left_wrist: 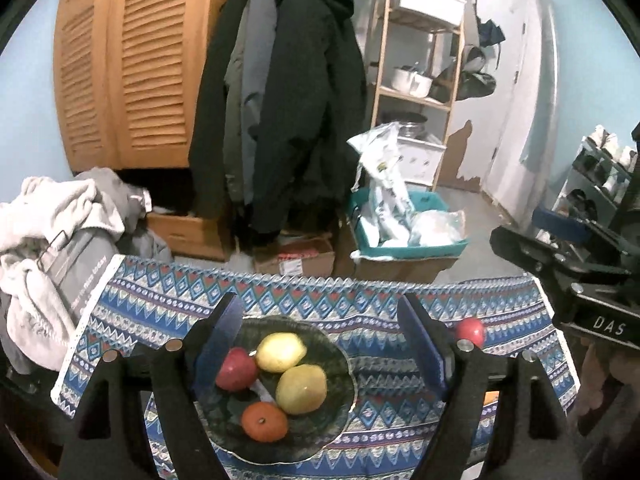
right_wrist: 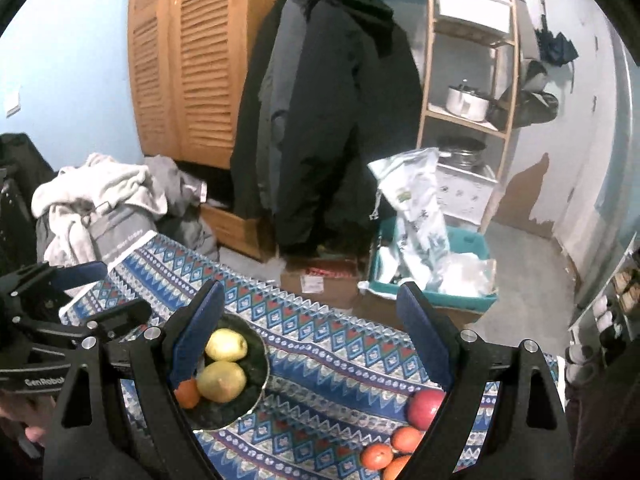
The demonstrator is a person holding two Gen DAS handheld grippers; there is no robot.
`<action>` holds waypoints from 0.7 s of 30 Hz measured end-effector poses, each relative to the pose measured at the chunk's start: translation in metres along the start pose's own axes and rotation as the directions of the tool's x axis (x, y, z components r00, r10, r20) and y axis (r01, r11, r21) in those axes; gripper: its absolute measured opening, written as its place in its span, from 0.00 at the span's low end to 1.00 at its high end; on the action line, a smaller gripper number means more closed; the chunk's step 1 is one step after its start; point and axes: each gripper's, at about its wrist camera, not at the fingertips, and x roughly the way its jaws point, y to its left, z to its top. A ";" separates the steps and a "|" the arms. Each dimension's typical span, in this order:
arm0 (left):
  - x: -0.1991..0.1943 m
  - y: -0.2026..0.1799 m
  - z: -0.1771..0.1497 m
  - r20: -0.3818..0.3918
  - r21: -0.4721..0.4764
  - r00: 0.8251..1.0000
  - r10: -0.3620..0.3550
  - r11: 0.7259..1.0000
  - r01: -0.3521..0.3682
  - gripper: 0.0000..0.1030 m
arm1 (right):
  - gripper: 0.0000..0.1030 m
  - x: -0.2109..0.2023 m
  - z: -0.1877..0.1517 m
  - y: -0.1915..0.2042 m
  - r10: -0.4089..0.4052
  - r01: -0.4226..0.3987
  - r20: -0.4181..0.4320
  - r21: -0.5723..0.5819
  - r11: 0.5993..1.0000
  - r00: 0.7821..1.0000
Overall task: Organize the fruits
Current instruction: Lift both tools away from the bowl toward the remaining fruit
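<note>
A rumpled pale towel heap (left_wrist: pixel 48 216) lies left of louvred wooden doors (left_wrist: pixel 124 60); dark coats (left_wrist: pixel 288 100) hang centre; the zigzag-patterned cloth (left_wrist: pixel 360 308) bears a dark round plate (left_wrist: pixel 340 404) holding a red apple (left_wrist: pixel 236 368), two lemons (left_wrist: pixel 280 351) and an orange (left_wrist: pixel 264 421); the left gripper (left_wrist: pixel 320 336) gapes empty above; the right gripper (right_wrist: pixel 312 332) stands wide, empty; another apple (right_wrist: pixel 425 404) and oranges (right_wrist: pixel 376 456) lie right.

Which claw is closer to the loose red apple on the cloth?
Right. The right claw hangs open with the apple by its right finger. The left claw hangs open over the plate, the apple off to its right.
</note>
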 end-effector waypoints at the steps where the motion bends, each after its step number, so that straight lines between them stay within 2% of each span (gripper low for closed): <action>1: -0.001 -0.002 0.001 0.004 0.002 1.000 -0.006 1.000 0.006 0.80 | 0.86 -0.002 -0.001 -0.003 -0.003 0.003 0.005 0.005 1.000 1.000; 3: -0.003 -0.006 0.003 0.013 0.002 1.000 -0.018 1.000 0.017 0.84 | 0.86 -0.008 -0.003 -0.009 -0.008 0.008 0.014 0.013 1.000 1.000; 15: -0.010 -0.038 0.009 0.039 0.038 0.997 -0.067 0.997 0.065 0.87 | 0.86 -0.027 -0.012 -0.041 -0.039 0.037 0.031 0.062 0.997 0.999; 21: -0.002 -0.054 0.009 0.013 0.046 0.996 -0.084 0.996 0.083 0.89 | 0.86 -0.029 -0.020 -0.055 -0.061 0.059 0.019 0.076 0.995 0.998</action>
